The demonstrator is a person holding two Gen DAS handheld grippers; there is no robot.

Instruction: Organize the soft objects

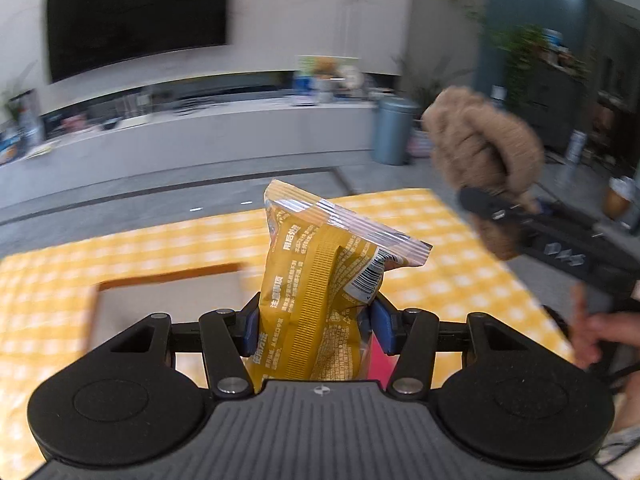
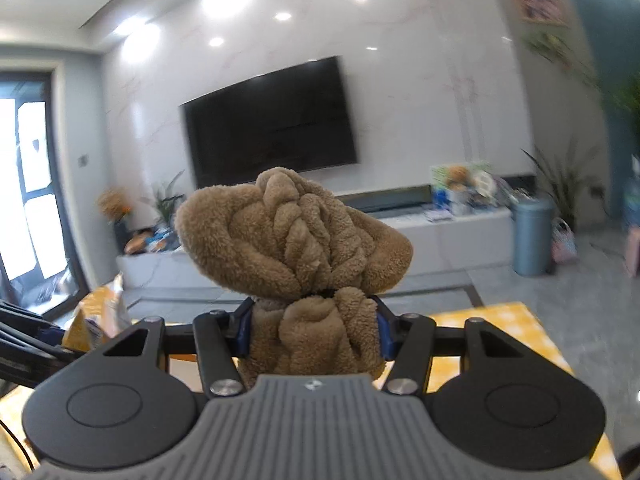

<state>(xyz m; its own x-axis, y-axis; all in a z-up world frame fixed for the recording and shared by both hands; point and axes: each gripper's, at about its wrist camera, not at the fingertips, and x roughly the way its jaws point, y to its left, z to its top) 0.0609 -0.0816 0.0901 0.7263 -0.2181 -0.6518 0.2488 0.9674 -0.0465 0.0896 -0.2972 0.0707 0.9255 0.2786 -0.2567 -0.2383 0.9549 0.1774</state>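
Left wrist view: the left gripper [image 1: 314, 330] is closed about halfway on a yellow snack packet [image 1: 320, 280], its blue pads [image 1: 250, 330] pressing the packet's lower body from both sides. The packet stands upright between the jaws, long axis pointing away from the camera and upward, its crimped seal at the top. It hangs above the table with the yellow checked cloth [image 1: 120, 248], clear of the surface. Below and to the left of it lies a shallow wooden-rimmed tray [image 1: 168, 276], blurred, near the middle of the cloth.

To the right in this view, the right gripper [image 1: 520, 210] holds a brown plush bundle [image 1: 484, 148] in the air above the table's right edge. A hand [image 1: 600, 332] shows at the right border.

Right wrist view: the right gripper [image 2: 314, 332] is likewise closed about halfway, its pads squeezing the lower knot of the plush bundle [image 2: 296, 236]; the fatter twisted part bulges above the jaws. The left gripper with the packet [image 2: 100, 312] sits at the lower left.

Judging from this, the tray is the likely destination, and it lies forward, below and left of the left gripper, so the left hand is the nearer one. The right would have to cross over toward the table's centre.
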